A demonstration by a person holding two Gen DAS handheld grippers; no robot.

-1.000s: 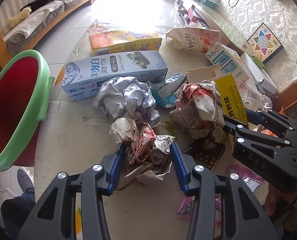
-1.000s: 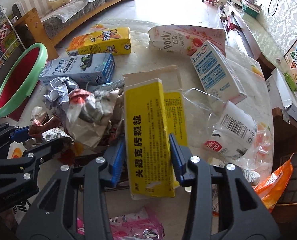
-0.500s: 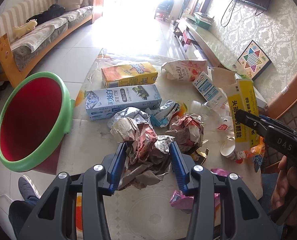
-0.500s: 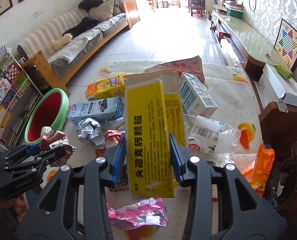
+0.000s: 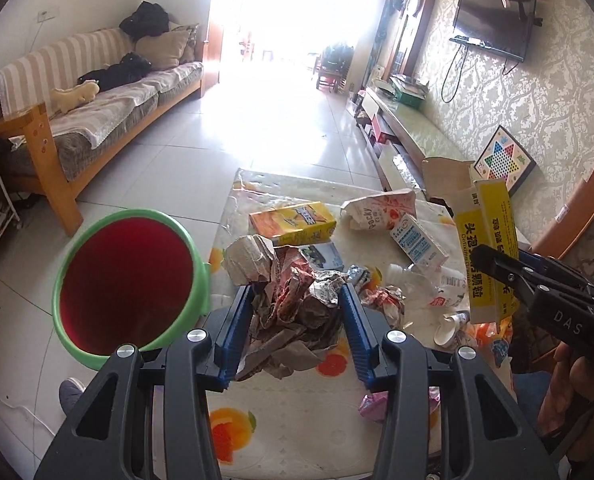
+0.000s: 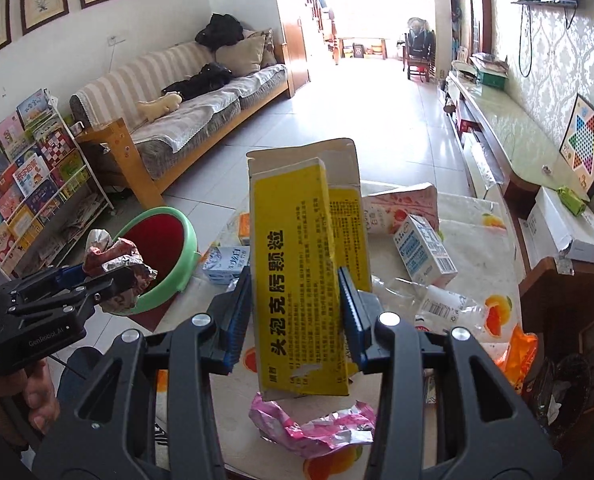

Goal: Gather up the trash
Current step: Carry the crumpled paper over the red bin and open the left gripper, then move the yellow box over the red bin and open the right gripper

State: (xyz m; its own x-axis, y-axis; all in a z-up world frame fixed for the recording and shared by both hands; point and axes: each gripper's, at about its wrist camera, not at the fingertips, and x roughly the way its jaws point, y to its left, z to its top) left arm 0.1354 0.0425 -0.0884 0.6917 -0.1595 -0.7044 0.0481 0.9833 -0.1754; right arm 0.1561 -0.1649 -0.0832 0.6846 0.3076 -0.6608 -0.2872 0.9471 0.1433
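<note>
My left gripper [image 5: 297, 328] is clenched on a wad of crumpled paper and foil [image 5: 293, 300], lifted clear of the table [image 5: 297, 432] with the blue pads [image 5: 235, 332] pressing it from both sides. From the right wrist view the same wad [image 6: 115, 258] hangs near the rim of the green-rimmed red bin [image 6: 165, 256], which stands on the floor just beside the table's left edge; I cannot tell from either view whether it is directly above the opening.

My right gripper [image 6: 297, 316] grips a flattened yellow medicine box [image 6: 301, 280] printed with black Chinese characters, held upright with its torn cardboard flap at the top. In the left wrist view that box [image 5: 487, 248] stands raised above the table's right side, and my right hand [image 5: 577, 380] shows behind the handle.

Left on the fruit-patterned tablecloth: an orange-yellow drink carton [image 5: 293, 220], a pink Pocky bag [image 5: 377, 210], a small blue-and-white milk carton [image 5: 417, 240], a clear crushed plastic bottle with a barcode label [image 6: 445, 304], a second crumpled paper ball [image 5: 383, 300] and a pink foil wrapper [image 6: 313, 420] near the table's near edge. A blue-and-white box [image 6: 225, 264] lies at the bin side of the table.
</note>
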